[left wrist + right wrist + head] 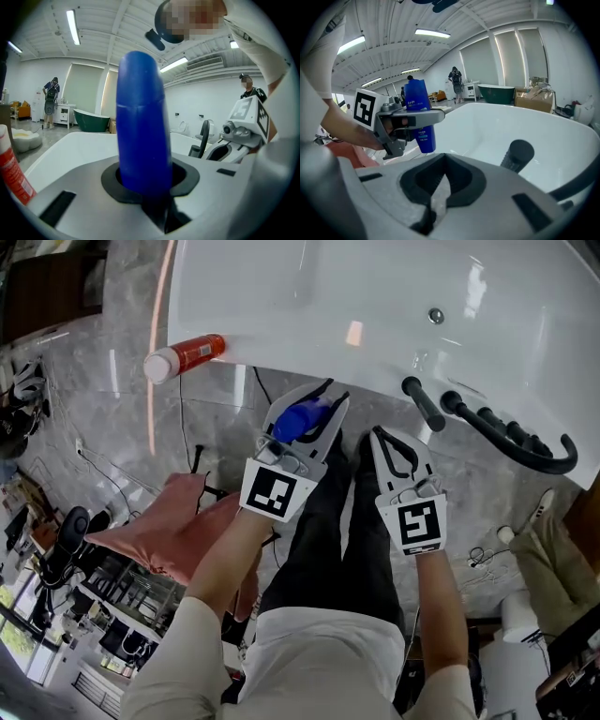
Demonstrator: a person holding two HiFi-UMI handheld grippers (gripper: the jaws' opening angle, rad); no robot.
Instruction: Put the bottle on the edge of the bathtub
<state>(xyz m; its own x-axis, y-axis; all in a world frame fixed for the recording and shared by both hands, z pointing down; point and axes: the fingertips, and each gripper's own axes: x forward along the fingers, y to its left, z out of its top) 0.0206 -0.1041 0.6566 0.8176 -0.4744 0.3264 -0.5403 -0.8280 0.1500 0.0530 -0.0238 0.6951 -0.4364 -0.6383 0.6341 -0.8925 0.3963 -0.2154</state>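
A blue bottle (298, 418) sits between the jaws of my left gripper (323, 397), which is shut on it just in front of the white bathtub's rim (309, 367). In the left gripper view the blue bottle (140, 122) stands upright out of the black pads and fills the middle. My right gripper (382, 439) hangs beside it to the right with its jaws shut and empty. The right gripper view shows its own jaw tips (440, 161) meeting, and the blue bottle (419, 117) in the left gripper off to the left.
A red bottle with a white cap (183, 355) stands on the tub's left corner. Black tap handles (422, 401) and a black curved spout (511, 432) stick out over the rim at right. A pink cushion (169, 521) lies on the grey floor at left.
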